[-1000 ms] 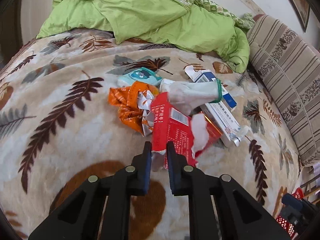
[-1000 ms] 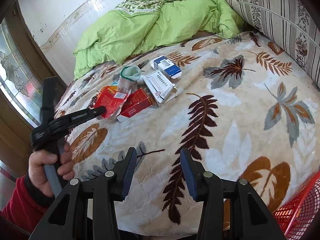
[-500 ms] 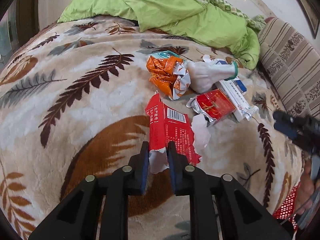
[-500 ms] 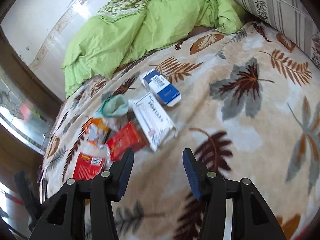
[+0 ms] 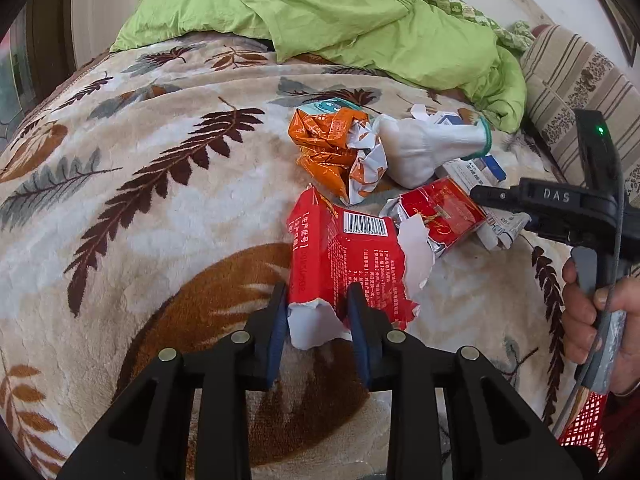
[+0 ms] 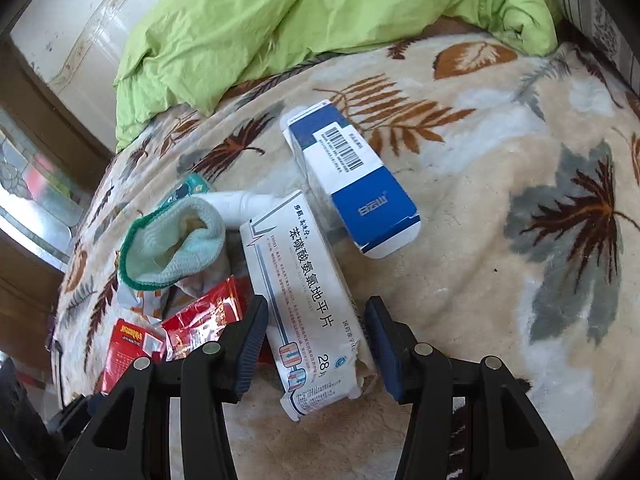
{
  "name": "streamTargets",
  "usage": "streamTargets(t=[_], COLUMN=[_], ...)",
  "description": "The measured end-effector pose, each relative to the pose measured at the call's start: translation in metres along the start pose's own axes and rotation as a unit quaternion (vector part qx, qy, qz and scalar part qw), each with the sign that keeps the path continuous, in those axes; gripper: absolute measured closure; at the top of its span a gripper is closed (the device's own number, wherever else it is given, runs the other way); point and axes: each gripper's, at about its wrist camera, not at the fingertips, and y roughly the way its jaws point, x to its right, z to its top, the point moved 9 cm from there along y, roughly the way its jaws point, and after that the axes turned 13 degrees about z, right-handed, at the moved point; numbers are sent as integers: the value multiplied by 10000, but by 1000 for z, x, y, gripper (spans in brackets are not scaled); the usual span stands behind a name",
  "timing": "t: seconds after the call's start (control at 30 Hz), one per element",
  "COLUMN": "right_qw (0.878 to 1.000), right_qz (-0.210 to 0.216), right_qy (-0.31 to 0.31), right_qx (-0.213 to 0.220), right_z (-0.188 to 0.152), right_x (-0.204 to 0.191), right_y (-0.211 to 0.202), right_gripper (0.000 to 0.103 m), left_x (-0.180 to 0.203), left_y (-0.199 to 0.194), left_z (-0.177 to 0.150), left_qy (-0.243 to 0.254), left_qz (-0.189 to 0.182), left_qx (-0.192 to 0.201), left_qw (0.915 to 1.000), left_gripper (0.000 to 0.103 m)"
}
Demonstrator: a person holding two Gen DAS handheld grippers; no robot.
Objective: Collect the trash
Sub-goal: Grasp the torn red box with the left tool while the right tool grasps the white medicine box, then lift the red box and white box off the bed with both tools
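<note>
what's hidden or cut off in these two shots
- Red basket: left wrist view, mostly cut off at the lower right behind the person's hand.
- Teal packet: right wrist view, largely covered by the white glove.
- White medicine box: right wrist view, its near end hides whether the right gripper touches it.

A bedroom in a home. A bed (image 5: 140, 208) fills most of both views, spread with a plush cream blanket (image 6: 500, 184) patterned with brown and grey leaves. A rumpled green quilt (image 5: 340, 12) lies bunched at the top of the frame (unmade, plainly), and a striped cushion (image 5: 576, 92) sits at the upper right.
</note>
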Motion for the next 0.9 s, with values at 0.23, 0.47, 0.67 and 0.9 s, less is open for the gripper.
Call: streamTargets(t=[0.23, 0.47, 0.67, 0.9], right_qw=[9994, 9972, 9937, 9914], right_qz=[301, 5, -257, -50], right_qy=[30, -31, -251, 186], right_qx=[189, 742, 1065, 1291], right_z=[-15, -44, -74, -92], right_x=[-19, -34, -45, -40], right_y=[-17, -64, -97, -118], right_gripper=[82, 84, 84, 84], left_x=[3, 0, 10, 24], left_y=[0, -8, -26, -51], left_z=[3, 8, 10, 1], left_qy=[119, 0, 233, 583], left_qz=[73, -70, -93, -116], left_qx=[115, 242, 628, 996], left_qw=[9998, 9997, 9977, 9932], left_gripper=[76, 84, 87, 90])
